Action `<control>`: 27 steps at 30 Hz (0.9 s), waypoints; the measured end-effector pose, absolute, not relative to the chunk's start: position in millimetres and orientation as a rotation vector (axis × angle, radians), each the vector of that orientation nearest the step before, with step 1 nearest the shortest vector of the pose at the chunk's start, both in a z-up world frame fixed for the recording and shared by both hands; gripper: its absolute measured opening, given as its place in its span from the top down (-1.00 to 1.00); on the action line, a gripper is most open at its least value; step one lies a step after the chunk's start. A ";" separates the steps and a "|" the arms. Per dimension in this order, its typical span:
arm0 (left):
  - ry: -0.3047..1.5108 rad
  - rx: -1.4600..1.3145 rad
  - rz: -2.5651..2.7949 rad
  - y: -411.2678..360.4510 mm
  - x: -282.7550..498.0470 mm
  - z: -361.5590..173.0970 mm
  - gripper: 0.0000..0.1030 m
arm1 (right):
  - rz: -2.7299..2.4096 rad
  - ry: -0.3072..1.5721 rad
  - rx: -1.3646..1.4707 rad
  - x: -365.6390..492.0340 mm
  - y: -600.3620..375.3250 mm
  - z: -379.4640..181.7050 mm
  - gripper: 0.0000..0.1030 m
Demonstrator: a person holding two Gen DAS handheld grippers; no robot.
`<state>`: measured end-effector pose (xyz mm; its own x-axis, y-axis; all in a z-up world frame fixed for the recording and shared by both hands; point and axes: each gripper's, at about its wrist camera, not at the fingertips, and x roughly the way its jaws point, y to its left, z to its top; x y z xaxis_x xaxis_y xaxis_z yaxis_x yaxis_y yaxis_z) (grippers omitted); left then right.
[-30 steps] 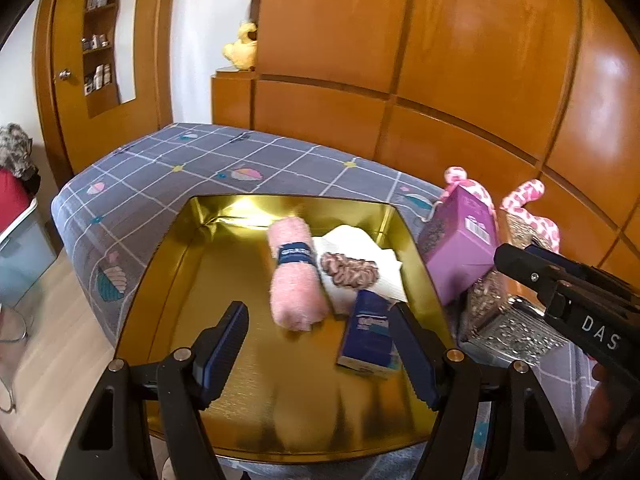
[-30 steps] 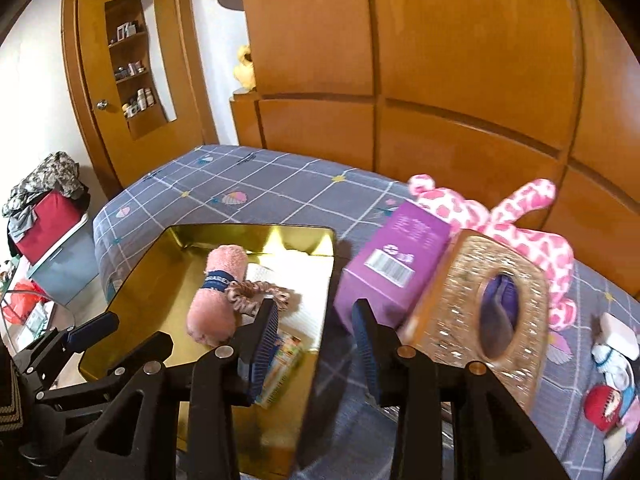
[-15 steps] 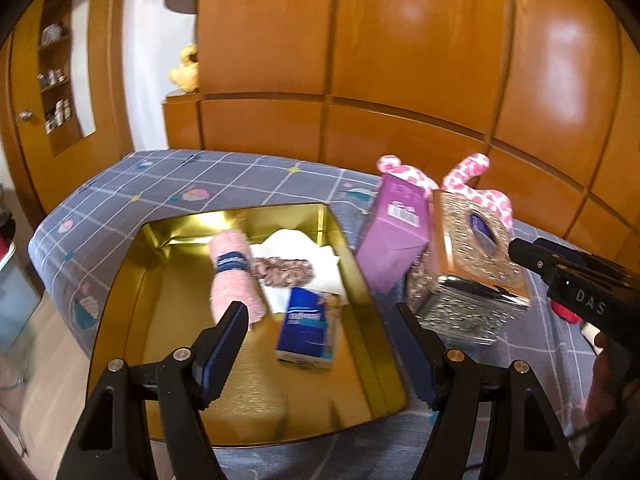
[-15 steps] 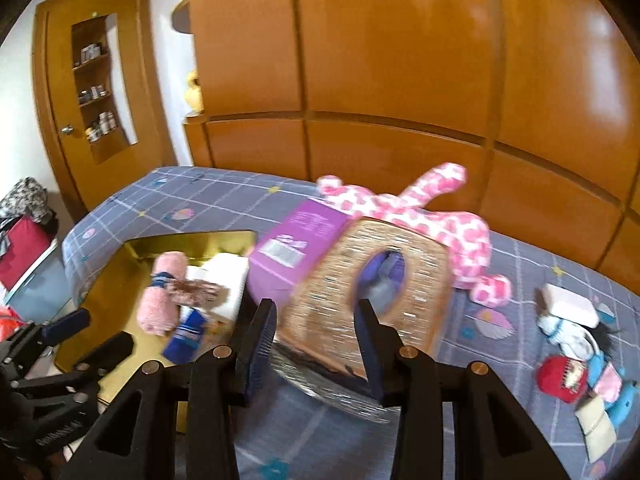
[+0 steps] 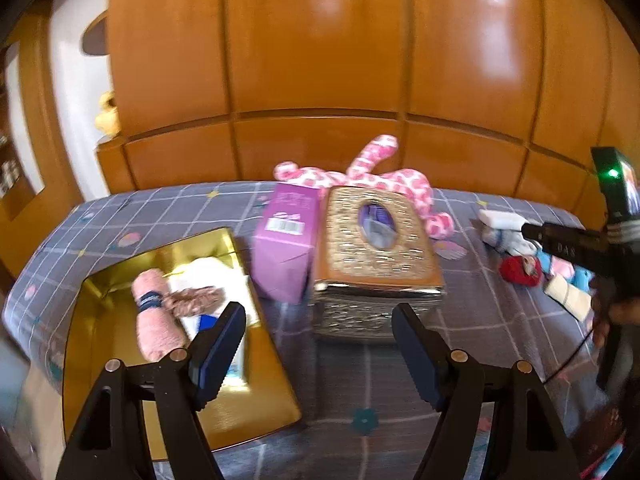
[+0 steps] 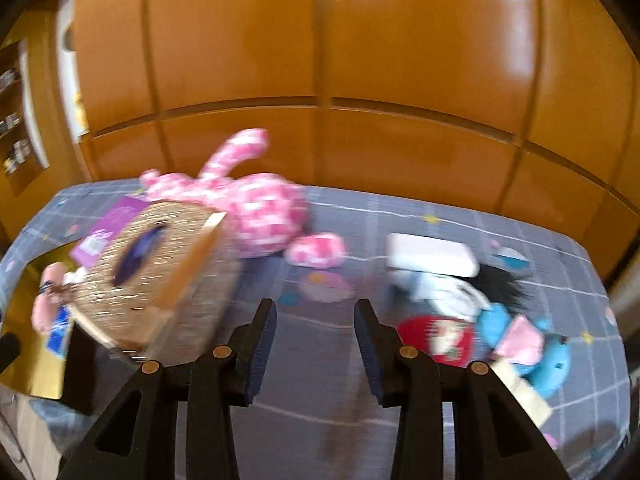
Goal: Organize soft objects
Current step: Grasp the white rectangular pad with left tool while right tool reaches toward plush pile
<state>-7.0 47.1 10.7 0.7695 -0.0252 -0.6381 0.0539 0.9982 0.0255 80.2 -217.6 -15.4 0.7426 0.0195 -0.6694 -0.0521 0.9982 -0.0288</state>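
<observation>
A gold tray on the bed holds a rolled pink towel, a brown scrunchie, white cloth and a blue packet. My left gripper hangs open and empty over the bedspread, right of the tray and in front of a glittery gold tissue box. A pink spotted plush lies behind the box. My right gripper is open with nothing between its fingers, above bare bedspread. To its right lies a pile of small soft things: a red item, blue and pink socks, a white pack.
A purple carton leans between the tray and the tissue box. The bed has a grey checked cover. Wooden wall panels rise behind it. The other gripper and a hand show at the left wrist view's right edge.
Both views have swung to the right: the tray has slid left and the tissue box, the plush and the pile of small soft things have come into sight. Both grippers stayed empty.
</observation>
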 end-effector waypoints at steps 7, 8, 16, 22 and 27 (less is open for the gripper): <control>0.713 0.093 -0.155 6.8 4.3 12.4 -0.47 | -0.130 0.742 -0.065 92.1 -288.9 -23.5 0.22; 0.715 0.100 -0.170 -0.4 6.6 13.1 -0.47 | -0.153 0.744 -0.062 94.2 -300.1 -26.6 0.22; 0.752 0.110 -0.307 -63.1 29.6 12.6 -0.47 | -0.295 0.768 0.184 96.1 -369.2 -39.5 0.22; 0.827 0.108 -0.343 -109.1 65.8 -5.7 -0.47 | -0.326 0.774 0.292 91.4 -391.0 -41.8 0.22; 0.950 -0.002 -0.369 -136.0 109.4 -21.5 -0.74 | -0.329 0.789 0.387 87.8 -403.6 -44.8 0.22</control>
